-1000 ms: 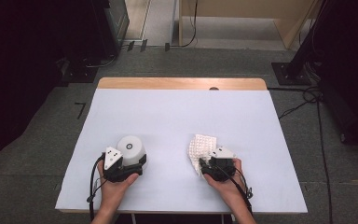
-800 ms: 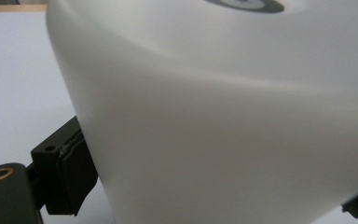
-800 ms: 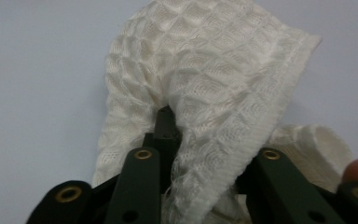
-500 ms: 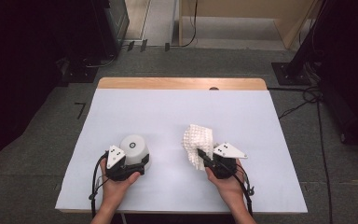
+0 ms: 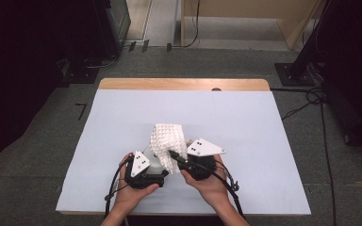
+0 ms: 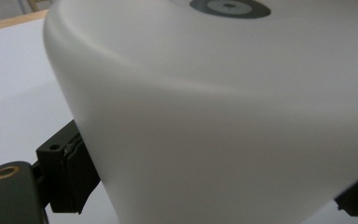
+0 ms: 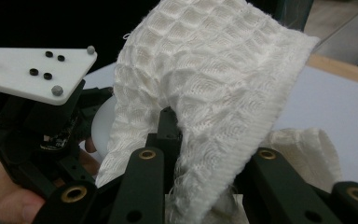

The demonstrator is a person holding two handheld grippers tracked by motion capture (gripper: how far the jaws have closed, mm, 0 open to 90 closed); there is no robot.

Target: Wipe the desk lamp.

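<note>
Holding, left gripper (image 5: 162,175): jaws closed on the sides of a white round container (image 6: 223,116), low on the counter near its front edge
Container detail: left gripper view has its smooth white wall between the two black jaws, a dark ring on its top face; in the high view it is mostly hidden behind the cloth, just a pale bit beside the left gripper
Left hand (image 5: 132,190): wrapped round the gripper body from below, cable trailing off toward the counter's front edge
Cloth (image 5: 167,141): white waffle-weave, lifted off the counter, draped in an arch between the two grippers and hanging over the container side
Right gripper (image 5: 173,154): jaws just closed, pinched on a fold of the cloth; right gripper view shows the weave bunched between the jaws and rising above them
Right hand (image 5: 212,181): holds its gripper just beside the left one, nearly touching
Counter (image 5: 245,117): pale blue-white sheet over a wooden top, wood strip visible along the far edge
Spacing: both grippers close together at centre front
</note>
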